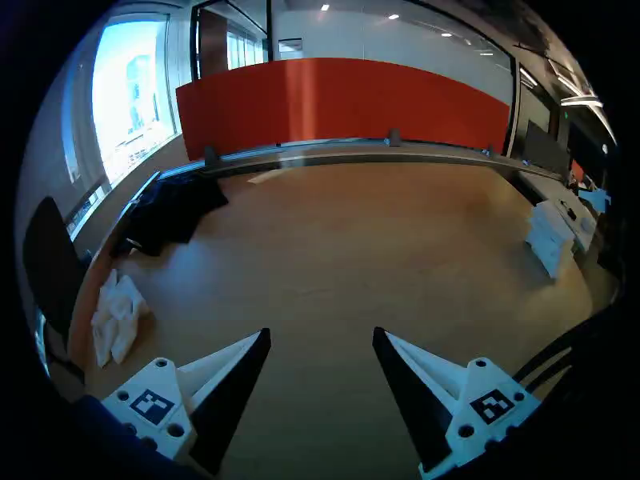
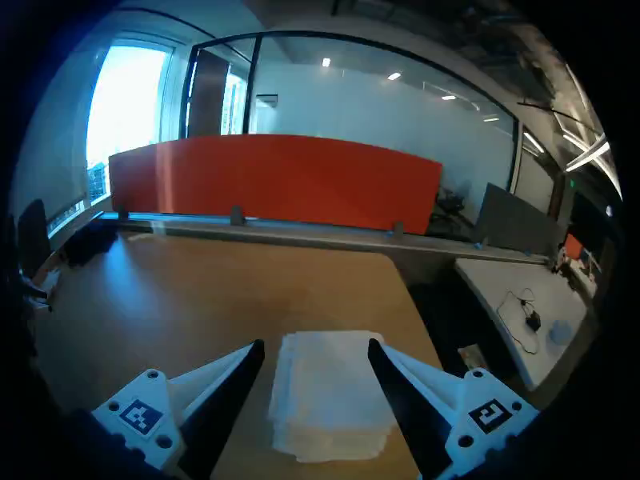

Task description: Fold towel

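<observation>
Towels of white cloth were seen in two places on the long light-brown wooden table point(image 1: 360, 240). In the left gripper view, a crumpled white towel point(image 1: 116, 314) was seen at 9 o'clock, near the table's edge. A neat stack of folded white towels point(image 1: 552, 238) was seen at 3 o'clock, close to the opposite edge, and the two were well apart. A heap of black fabric point(image 1: 170, 210) was seen at 10 o'clock on the table, beyond the crumpled towel. At 6 o'clock the left gripper point(image 1: 320, 334) was shown with its two black-and-white fingers spread wide, nothing held, and bare tabletop seen in the gap. A long orange partition panel point(image 1: 344, 104) was set along the far edge at 12 o'clock.

In the right gripper view, the stack of folded white towels point(image 2: 330, 396) was seen at 6 o'clock, near the table's right edge, framed between the fingers of the right gripper point(image 2: 314, 346). Those fingers were spread wide, one at each side of the stack; whether they touched it could not be told. The orange partition panel point(image 2: 276, 180) was seen at 12 o'clock. A white desk point(image 2: 512, 308) carrying a thin dark cable point(image 2: 518, 308) was seen at 3 o'clock.
</observation>
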